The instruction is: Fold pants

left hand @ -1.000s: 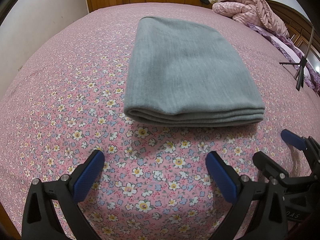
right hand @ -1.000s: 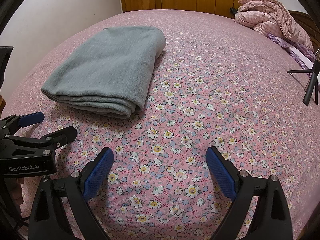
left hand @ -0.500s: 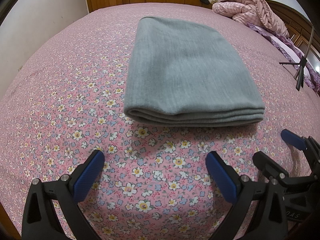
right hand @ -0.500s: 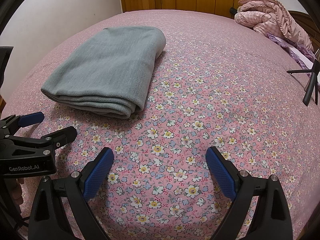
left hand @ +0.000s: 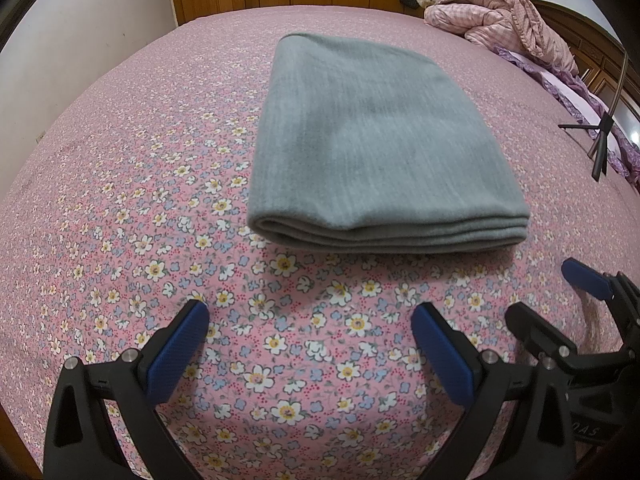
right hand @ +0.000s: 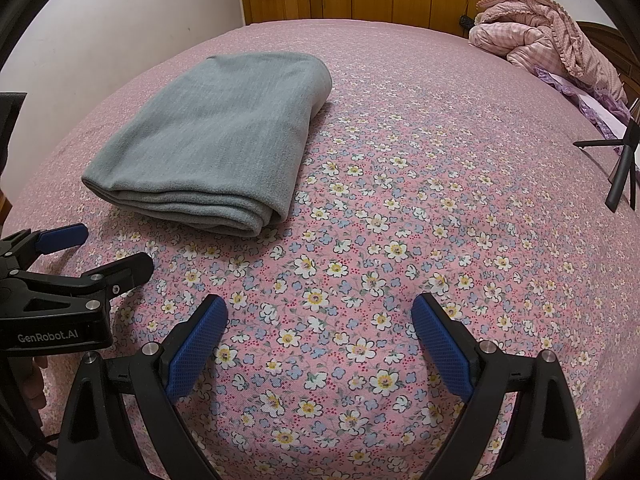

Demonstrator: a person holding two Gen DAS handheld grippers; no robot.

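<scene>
Ahead of the left hand-held gripper (left hand: 310, 334), in its own wrist view, the grey pants (left hand: 372, 144) lie as a flat, layered rectangle on the floral bed (left hand: 120, 184), well in from every edge of the mattress. The stacked fold edges face the camera and look even, which suggests the folding is finished or nearly so and the bundle has simply been set down to rest. This gripper's blue pads stand wide apart over bare sheet, holding nothing, short of the pants' near edge. The right hand-held gripper (left hand: 552, 292) shows at the lower right, also spread and empty. A crumpled pink quilt (left hand: 500, 8) sits at the far right corner of the bed, and a black tripod (left hand: 600, 140) stands near the right edge, both well apart from the pants.

From the right wrist view, the pants (right hand: 216, 136) sit toward the left side of the bed (right hand: 440, 160), with the folded corner nearest the camera slightly rounded. The right hand-held gripper (right hand: 318, 332) is wide and empty above open sheet, and the left hand-held gripper (right hand: 100, 250) sits just beside the pants' near edge without touching. Broad free sheet stretches right of the bundle, so any last smoothing has plenty of room; the tripod (right hand: 624, 160) near the right edge is the only thing to avoid.
</scene>
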